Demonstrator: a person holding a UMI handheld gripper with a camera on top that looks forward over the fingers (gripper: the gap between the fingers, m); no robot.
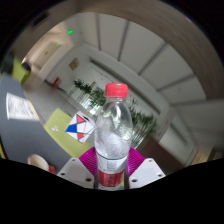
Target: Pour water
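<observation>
A clear plastic water bottle (pixel 113 135) with a red cap (pixel 117 90) and a red label near its base stands upright between my fingers. My gripper (pixel 111 170) is shut on the bottle's lower body, with the magenta pads (pixel 86 160) pressed against both its sides. The bottle is lifted and the view tilts upward, with the ceiling behind it. Water fills much of the bottle. No cup or other vessel shows.
A room with a panelled ceiling (pixel 150 50) lies beyond the bottle. Green plants (pixel 90 95) stand behind it. A green surface with a red, white and blue patterned object (pixel 78 127) is to the left, below a grey floor area.
</observation>
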